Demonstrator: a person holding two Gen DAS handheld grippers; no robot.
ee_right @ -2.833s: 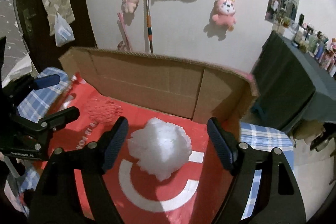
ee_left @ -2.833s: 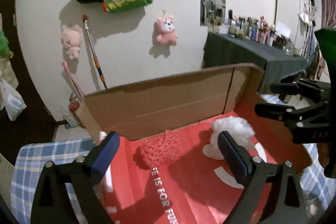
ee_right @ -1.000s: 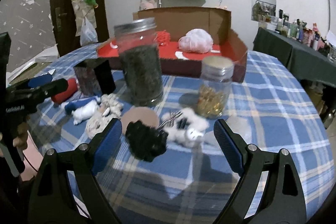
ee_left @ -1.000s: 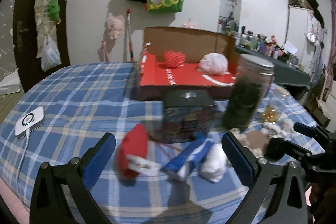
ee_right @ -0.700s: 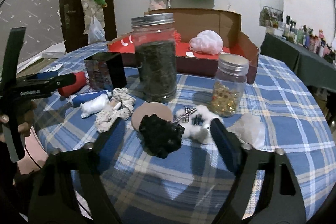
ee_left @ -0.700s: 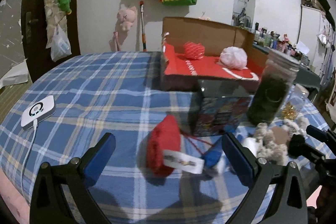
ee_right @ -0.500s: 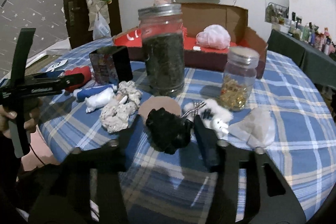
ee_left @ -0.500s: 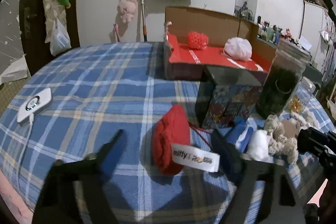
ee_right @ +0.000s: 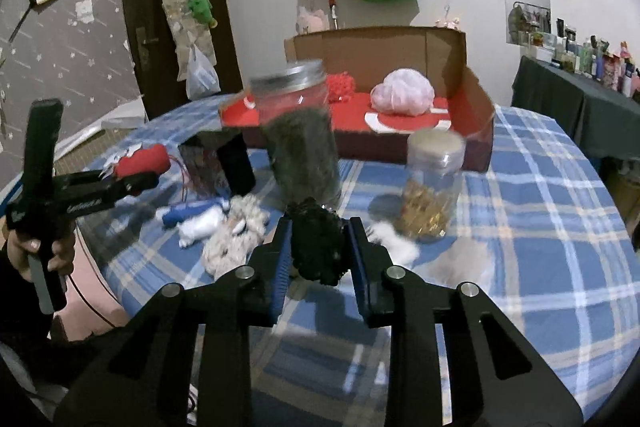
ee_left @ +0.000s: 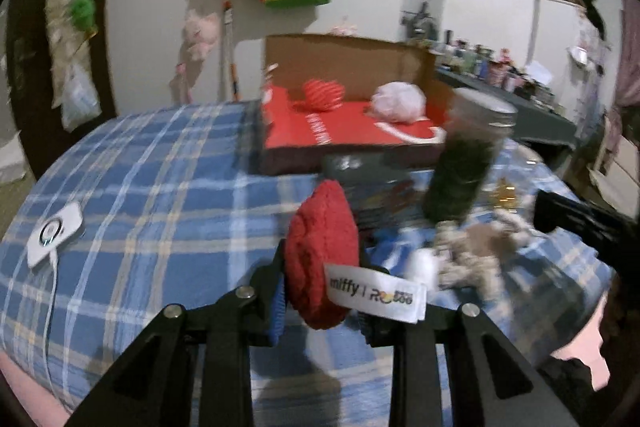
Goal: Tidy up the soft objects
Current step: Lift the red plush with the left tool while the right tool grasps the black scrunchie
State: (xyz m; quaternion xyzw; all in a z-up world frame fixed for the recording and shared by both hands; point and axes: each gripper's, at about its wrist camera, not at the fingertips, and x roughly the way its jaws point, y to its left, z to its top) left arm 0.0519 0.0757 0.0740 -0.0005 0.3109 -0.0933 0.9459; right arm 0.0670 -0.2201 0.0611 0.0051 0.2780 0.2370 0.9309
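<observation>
Together, both grips were tightening: the left gripper (ee_left: 322, 287) was closing on the red plush (ee_left: 322, 259), the right gripper (ee_right: 320, 261) on the black pompom (ee_right: 318, 247), just above the counter (ee_right: 540, 267); lifting clear of the jars (ee_right: 300, 143) should come before carrying toward the box (ee_right: 472, 115).

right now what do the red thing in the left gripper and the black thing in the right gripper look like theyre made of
Red thing: looks like plush or knitted fabric, matte and nubbly, with a sewn-in white woven label. Black thing: seems a fuzzy, clumpy pile, maybe yarn or faux fur; matte, too dark to tell more. Both grippers' jaws are closing on them.
</observation>
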